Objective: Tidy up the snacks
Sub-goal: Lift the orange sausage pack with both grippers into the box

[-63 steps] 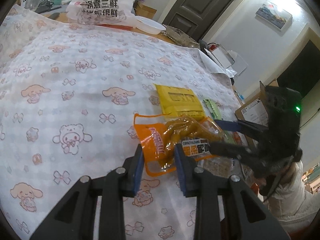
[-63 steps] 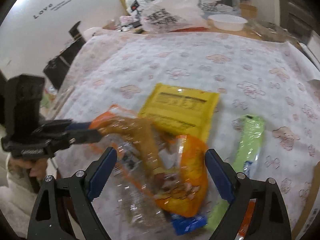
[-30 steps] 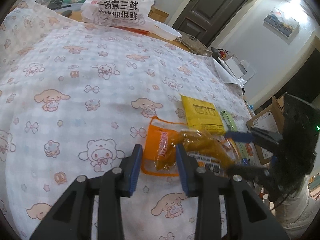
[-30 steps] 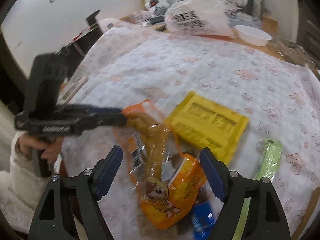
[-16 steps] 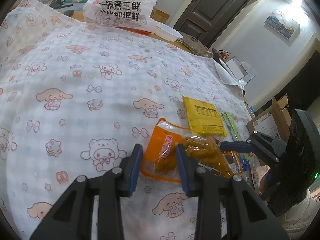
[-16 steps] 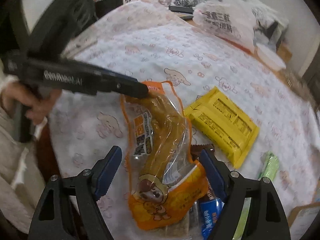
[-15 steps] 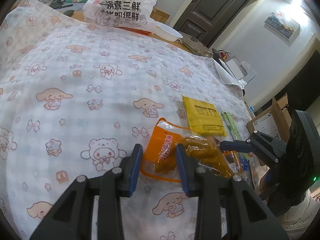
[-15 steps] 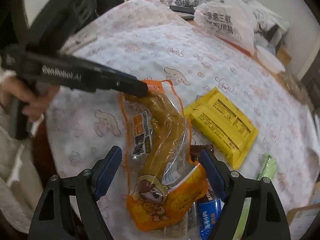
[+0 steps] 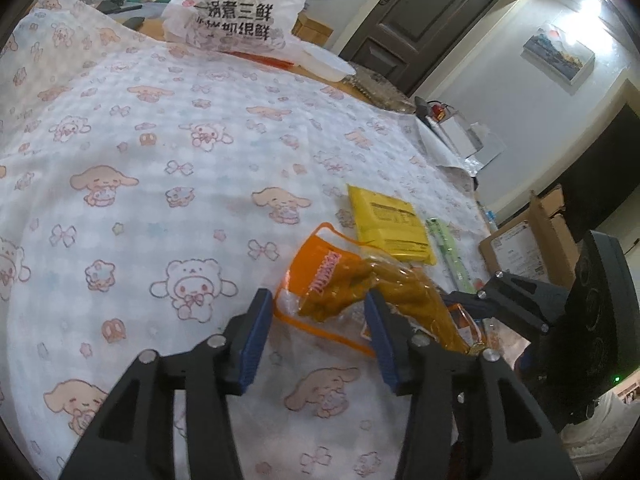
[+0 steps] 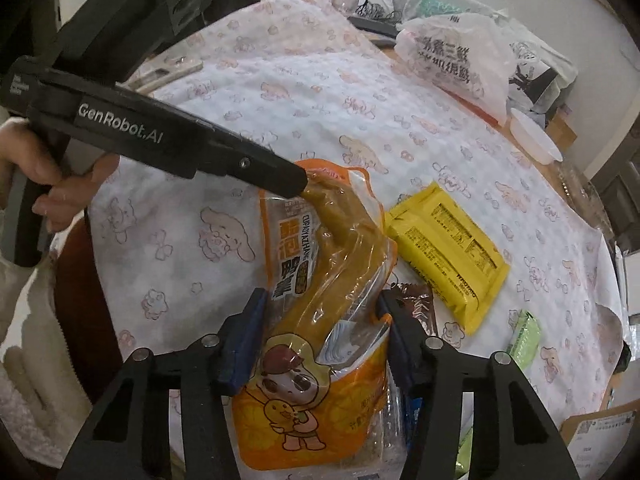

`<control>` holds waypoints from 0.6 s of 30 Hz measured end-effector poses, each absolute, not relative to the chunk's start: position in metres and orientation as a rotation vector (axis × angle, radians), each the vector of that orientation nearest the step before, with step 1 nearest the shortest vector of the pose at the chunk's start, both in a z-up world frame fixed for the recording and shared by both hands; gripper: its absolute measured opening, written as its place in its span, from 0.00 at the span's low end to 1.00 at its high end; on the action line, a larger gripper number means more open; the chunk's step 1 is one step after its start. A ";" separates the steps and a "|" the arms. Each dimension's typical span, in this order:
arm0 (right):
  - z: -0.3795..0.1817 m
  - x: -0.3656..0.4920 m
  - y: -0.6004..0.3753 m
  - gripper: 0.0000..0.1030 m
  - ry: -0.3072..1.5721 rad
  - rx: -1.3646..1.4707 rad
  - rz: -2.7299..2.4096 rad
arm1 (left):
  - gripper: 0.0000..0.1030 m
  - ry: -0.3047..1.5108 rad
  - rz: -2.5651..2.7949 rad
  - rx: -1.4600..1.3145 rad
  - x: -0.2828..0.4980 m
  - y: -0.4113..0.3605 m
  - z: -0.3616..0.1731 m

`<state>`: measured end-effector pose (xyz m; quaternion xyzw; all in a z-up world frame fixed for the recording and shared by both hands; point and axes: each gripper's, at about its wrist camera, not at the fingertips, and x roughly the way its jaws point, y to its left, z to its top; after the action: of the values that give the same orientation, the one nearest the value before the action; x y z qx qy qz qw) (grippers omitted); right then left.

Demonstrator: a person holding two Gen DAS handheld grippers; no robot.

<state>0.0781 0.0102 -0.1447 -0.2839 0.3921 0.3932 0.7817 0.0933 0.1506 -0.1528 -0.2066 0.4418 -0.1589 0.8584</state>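
Observation:
An orange and clear snack bag (image 9: 340, 276) (image 10: 320, 280) lies on the cartoon-print tablecloth (image 9: 180, 152). My left gripper (image 9: 316, 312) has its jaws on either side of the bag's top end; in the right wrist view its fingertip (image 10: 280, 176) touches that end. My right gripper (image 10: 320, 320) has closed in on the bag's lower half, pads against both sides. A yellow packet (image 9: 388, 224) (image 10: 444, 248) and a green bar (image 9: 448, 252) (image 10: 524, 336) lie beyond. A brown wrapper (image 10: 416, 300) and a blue wrapper lie under the bag.
A white plastic shopping bag (image 9: 236, 12) (image 10: 460, 56) and a white bowl (image 10: 532, 140) stand at the table's far side. A cardboard box (image 9: 528, 244) stands off the table's right edge. A dark door (image 9: 432, 12) is behind.
The right gripper's jaws have narrowed from wide open onto the bag's lower half. The left gripper has opened slightly around the bag's top end. The bag has shifted little.

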 end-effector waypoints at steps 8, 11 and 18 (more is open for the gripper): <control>-0.113 0.068 -0.004 0.48 0.786 -0.523 0.833 | 0.57 0.841 -0.375 -0.442 0.080 0.144 -0.113; -0.098 0.065 -0.013 0.48 0.747 -0.476 0.808 | 0.60 0.825 -0.390 -0.440 0.073 0.139 -0.097; -0.053 0.044 -0.043 0.48 0.645 -0.314 0.864 | 0.60 0.740 -0.458 -0.395 0.055 0.105 -0.049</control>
<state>0.0438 -0.0426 -0.0527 -0.1488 0.3056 0.4098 0.8465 0.0554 0.1051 -0.0488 -0.1900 0.3563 -0.2205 0.8879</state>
